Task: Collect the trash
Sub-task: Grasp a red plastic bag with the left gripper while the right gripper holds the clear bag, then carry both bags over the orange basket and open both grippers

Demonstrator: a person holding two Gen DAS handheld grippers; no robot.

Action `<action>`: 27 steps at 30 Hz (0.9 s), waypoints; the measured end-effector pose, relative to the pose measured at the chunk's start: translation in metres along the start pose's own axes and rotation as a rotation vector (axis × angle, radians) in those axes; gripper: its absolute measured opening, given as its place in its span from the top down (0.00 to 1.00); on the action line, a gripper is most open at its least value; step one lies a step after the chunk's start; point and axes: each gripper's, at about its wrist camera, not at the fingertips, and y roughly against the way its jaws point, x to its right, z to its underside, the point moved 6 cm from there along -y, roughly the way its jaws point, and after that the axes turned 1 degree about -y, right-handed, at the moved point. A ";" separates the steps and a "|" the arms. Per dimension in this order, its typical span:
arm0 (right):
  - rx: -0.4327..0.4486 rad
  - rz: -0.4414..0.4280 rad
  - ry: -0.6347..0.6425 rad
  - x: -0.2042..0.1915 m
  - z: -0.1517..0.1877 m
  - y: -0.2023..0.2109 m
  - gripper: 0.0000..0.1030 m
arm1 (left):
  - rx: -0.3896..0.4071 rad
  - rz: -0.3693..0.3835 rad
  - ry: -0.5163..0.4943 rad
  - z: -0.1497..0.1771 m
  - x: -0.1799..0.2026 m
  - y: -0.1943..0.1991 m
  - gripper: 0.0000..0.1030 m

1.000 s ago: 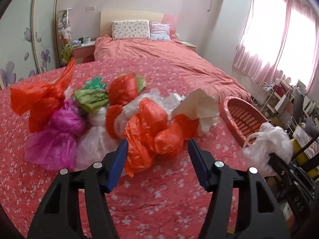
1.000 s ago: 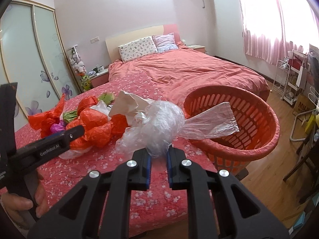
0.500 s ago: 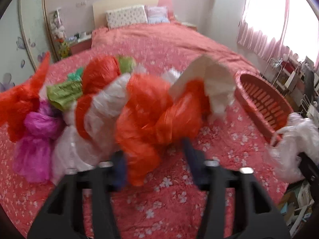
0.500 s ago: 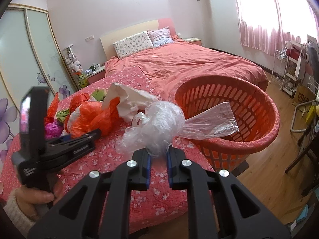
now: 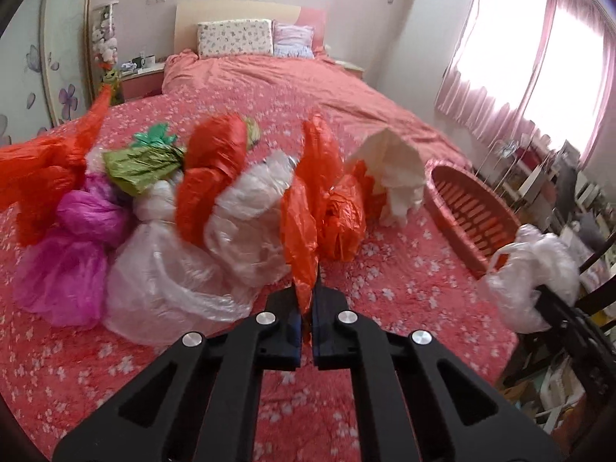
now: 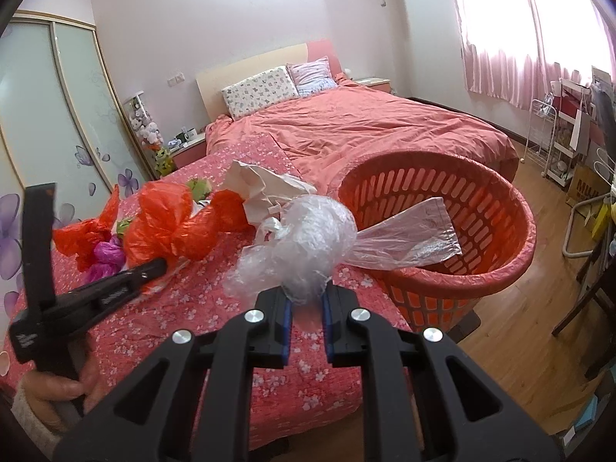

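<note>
right gripper (image 6: 306, 300) clenched on clear bag (image 6: 308, 238); basket (image 6: 496, 273) lies at 2 o'clock, just beside. left gripper (image 5: 306, 308) pinching orange bag (image 5: 308, 208), farther off.

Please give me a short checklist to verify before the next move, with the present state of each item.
1. Left claw shut on orange bag: ok.
2. Right claw shut on clear bag: ok.
3. Basket upright beside the bed, mouth open: ok.
4. Room in the basket: ok, its slotted walls show.
5. Orange bag free of the neighbouring bags: cannot tell.
6. Pile cleared from the bed: not ok.
</note>
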 end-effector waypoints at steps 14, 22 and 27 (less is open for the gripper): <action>0.096 0.031 -0.002 0.016 -0.034 0.025 0.87 | 0.114 0.042 -0.006 -0.033 0.018 0.047 0.97; 0.144 0.102 -0.036 0.058 -0.064 0.032 0.87 | 0.161 0.124 -0.079 -0.055 0.067 0.053 0.97; 0.160 0.137 -0.069 0.086 -0.079 0.030 0.87 | 0.158 0.182 -0.125 -0.055 0.102 0.038 0.97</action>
